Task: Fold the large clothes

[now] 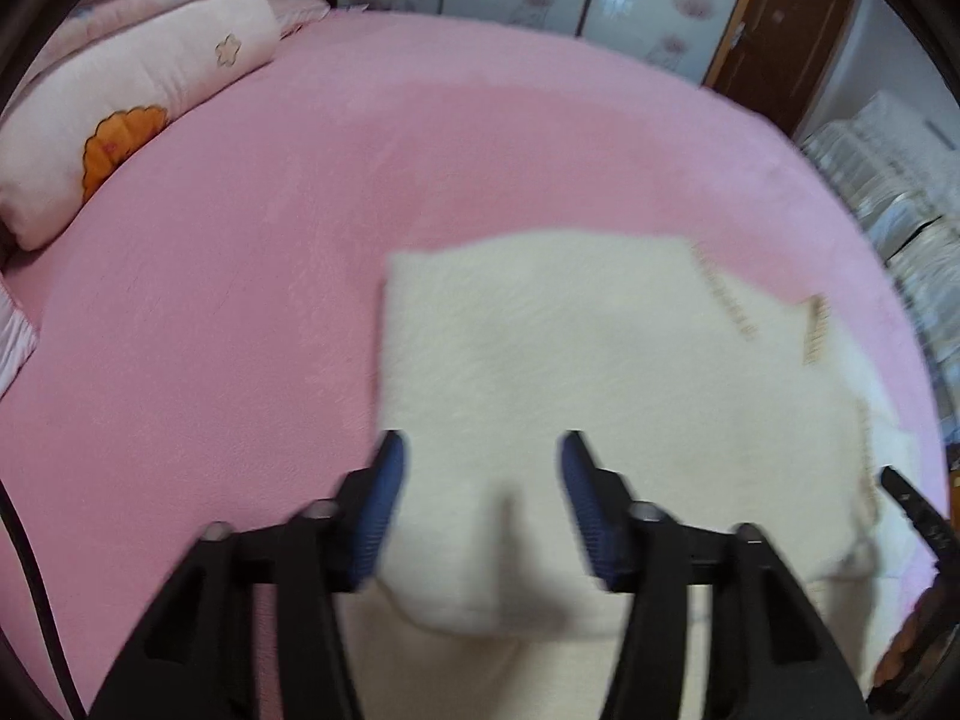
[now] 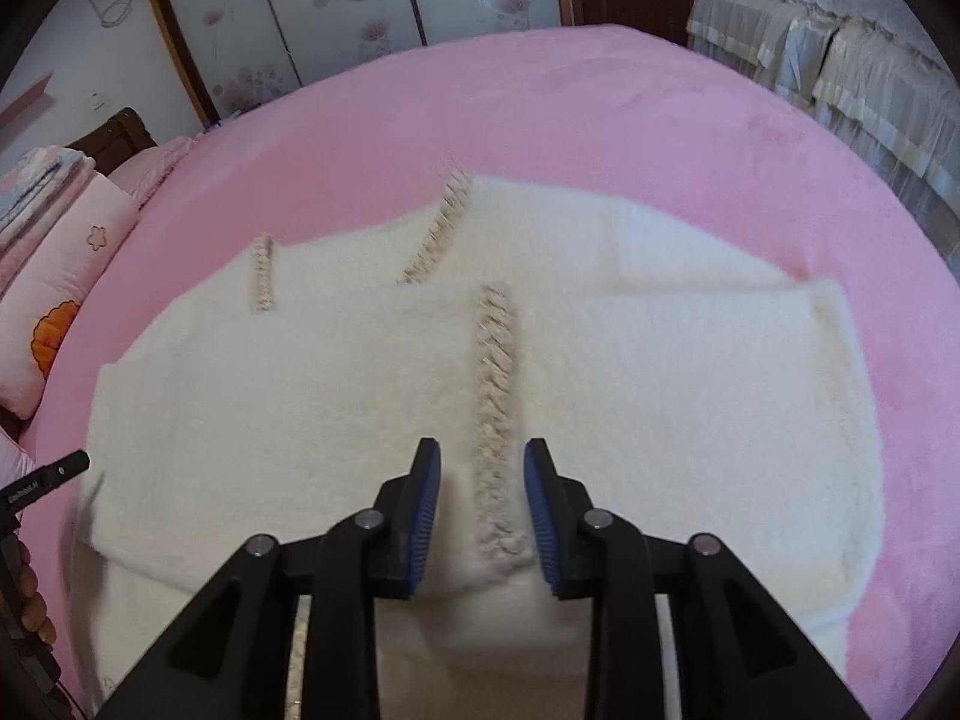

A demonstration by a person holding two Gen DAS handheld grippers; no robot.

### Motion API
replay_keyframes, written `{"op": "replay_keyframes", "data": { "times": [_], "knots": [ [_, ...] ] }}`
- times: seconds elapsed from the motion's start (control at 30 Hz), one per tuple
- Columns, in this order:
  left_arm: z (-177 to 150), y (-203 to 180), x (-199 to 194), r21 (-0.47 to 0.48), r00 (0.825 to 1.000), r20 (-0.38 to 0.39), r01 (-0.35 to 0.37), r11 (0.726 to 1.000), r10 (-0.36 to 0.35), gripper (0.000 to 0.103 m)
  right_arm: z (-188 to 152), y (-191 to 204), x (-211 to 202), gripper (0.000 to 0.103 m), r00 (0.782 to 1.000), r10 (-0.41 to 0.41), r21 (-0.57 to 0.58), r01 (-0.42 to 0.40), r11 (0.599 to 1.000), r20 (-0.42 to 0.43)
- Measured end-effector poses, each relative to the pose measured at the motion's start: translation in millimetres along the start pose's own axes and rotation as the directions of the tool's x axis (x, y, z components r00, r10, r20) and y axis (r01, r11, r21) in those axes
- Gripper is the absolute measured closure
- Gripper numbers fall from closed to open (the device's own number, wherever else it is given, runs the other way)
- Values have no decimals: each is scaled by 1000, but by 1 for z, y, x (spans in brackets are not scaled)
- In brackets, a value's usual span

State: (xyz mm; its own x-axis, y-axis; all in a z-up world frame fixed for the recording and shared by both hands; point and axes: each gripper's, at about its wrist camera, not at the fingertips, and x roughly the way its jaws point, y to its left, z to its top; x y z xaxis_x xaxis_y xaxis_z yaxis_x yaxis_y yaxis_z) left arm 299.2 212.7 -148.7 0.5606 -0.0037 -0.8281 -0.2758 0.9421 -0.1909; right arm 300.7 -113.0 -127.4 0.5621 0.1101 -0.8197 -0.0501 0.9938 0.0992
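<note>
A fluffy cream-white garment (image 2: 360, 396) with beige braided trim (image 2: 495, 372) lies partly folded on the pink bed. In the left wrist view the garment (image 1: 570, 348) lies flat ahead, somewhat blurred. My left gripper (image 1: 480, 450) is open above the garment's near left part, jaws wide apart and empty. My right gripper (image 2: 483, 456) is open with its blue pads on either side of the braided trim near the garment's front edge, holding nothing. The left gripper's tip (image 2: 66, 468) shows at the left edge of the right wrist view.
The pink bed sheet (image 1: 240, 240) spreads around the garment. Pink pillows and folded bedding (image 1: 120, 120) lie at the far left. Floral sliding wardrobe doors (image 2: 360, 0) and a brown door (image 1: 780, 30) stand behind. A draped sofa (image 2: 840, 60) is at the right.
</note>
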Motion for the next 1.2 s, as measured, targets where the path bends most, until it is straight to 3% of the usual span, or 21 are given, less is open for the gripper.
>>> {"op": "replay_keyframes", "data": {
  "times": [0.1,0.2,0.33,0.5,0.73,0.83,1.0,1.1,1.2],
  "knots": [
    [3,-26,-19,46,994,102,28,999,-32,27,4,24,-12,72,998,40,-29,-38,999,54],
    [4,-50,-22,121,991,131,23,992,-39,27,12,54,-7,72,994,92,-76,-87,993,66],
    [10,-73,-1,189,997,74,13,982,-28,27,21,91,17,72,983,180,-148,-174,974,28],
    [16,-76,33,188,1000,19,-2,982,-2,27,25,115,52,72,971,232,-163,-237,958,-50],
    [14,-74,78,231,996,-47,-61,971,74,27,34,102,73,72,984,174,-159,-177,971,-32],
    [16,-61,87,205,997,-53,-50,978,62,19,39,81,76,72,998,54,-151,-52,987,11],
    [20,-39,95,182,997,-49,-56,982,66,13,41,25,77,73,998,-48,-74,50,996,32],
    [21,-34,97,185,997,-53,-44,982,54,13,36,7,72,76,999,-15,-60,17,998,31],
    [21,-34,97,185,997,-55,-44,982,56,13,30,13,64,77,996,-71,-107,77,991,56]
  ]
}}
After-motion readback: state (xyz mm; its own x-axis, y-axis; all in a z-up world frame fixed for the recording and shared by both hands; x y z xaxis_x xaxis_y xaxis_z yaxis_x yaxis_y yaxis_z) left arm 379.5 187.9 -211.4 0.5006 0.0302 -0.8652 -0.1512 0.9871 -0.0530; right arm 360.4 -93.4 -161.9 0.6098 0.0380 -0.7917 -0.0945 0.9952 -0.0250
